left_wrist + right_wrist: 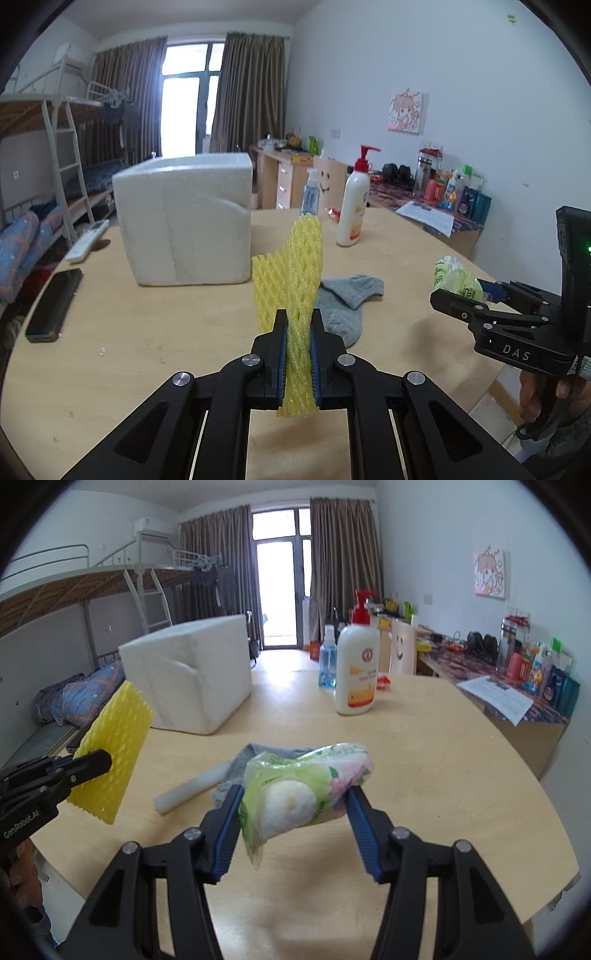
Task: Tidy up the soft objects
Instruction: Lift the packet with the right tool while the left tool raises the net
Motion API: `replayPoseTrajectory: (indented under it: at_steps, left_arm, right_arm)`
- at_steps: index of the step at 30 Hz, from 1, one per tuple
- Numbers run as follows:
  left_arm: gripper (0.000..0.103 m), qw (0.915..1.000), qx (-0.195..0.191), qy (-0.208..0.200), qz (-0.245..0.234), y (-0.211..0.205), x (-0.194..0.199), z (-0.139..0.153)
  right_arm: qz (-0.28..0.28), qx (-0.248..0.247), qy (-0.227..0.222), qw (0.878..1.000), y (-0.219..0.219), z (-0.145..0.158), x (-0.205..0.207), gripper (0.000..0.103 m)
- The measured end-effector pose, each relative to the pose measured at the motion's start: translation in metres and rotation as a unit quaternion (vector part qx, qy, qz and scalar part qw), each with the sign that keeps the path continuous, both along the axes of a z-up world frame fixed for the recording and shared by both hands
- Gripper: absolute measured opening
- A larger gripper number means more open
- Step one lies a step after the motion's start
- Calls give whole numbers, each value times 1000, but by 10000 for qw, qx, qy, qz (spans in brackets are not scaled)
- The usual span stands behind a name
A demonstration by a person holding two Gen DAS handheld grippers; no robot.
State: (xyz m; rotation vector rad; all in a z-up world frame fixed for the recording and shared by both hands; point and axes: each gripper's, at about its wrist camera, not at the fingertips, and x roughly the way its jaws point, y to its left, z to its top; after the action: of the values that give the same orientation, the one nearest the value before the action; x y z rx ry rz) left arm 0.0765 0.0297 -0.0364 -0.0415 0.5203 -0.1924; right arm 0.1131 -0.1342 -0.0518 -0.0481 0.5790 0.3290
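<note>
While the left gripper (298,354) pinches yellow foam netting (291,273), the right gripper (295,827) clamps a tissue pack (295,794), both tilted downward

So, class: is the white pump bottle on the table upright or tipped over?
Upright. The pump bottle stands on its base on the table, with its red pump pointing straight up, beside the blue spray bottle.

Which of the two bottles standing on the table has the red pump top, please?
The larger white lotion bottle has the red pump top. The smaller clear bottle beside it holds blue liquid and has a pale spray-style top.
</note>
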Motion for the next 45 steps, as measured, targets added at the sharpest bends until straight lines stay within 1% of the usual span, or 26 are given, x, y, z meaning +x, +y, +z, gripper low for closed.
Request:
replayPoseTrajectory:
  at_steps: [5, 14, 19, 25, 29, 34, 39, 45]
  left_arm:
    - [11, 9997, 62, -246, 39, 0, -20, 11]
    - [11, 9973, 95, -722, 120, 3, -55, 34]
    - [11, 9948, 164, -999, 148, 2, -72, 45]
    - [11, 9909, 255, -1303, 208, 3, -89, 57]
    - [11, 9888, 324, -1430, 275, 6, -96, 61]
    - [11, 9862, 393, -1543, 443, 14, -100, 64]
    - [11, 9851, 418, -1539, 642, 28, -99, 64]
    - [11, 9839, 390, -1525, 843, 47, -98, 66]
  right_arm:
    - [34, -6, -289, 9996, 1, 13, -20, 61]
    - [136, 161, -816, 9964, 1, 34, -61, 61]
    - [217, 257, -1200, 9922, 1, 49, -82, 61]
    - [341, 343, -1535, 9870, 2, 61, -100, 61]
    - [447, 368, -1652, 9846, 3, 65, -104, 61]
    - [637, 369, -1758, 9817, 14, 69, -102, 61]
    - [824, 351, -1784, 9799, 25, 70, -94, 61]
    - [1090, 318, -1767, 9777, 49, 71, -81, 61]
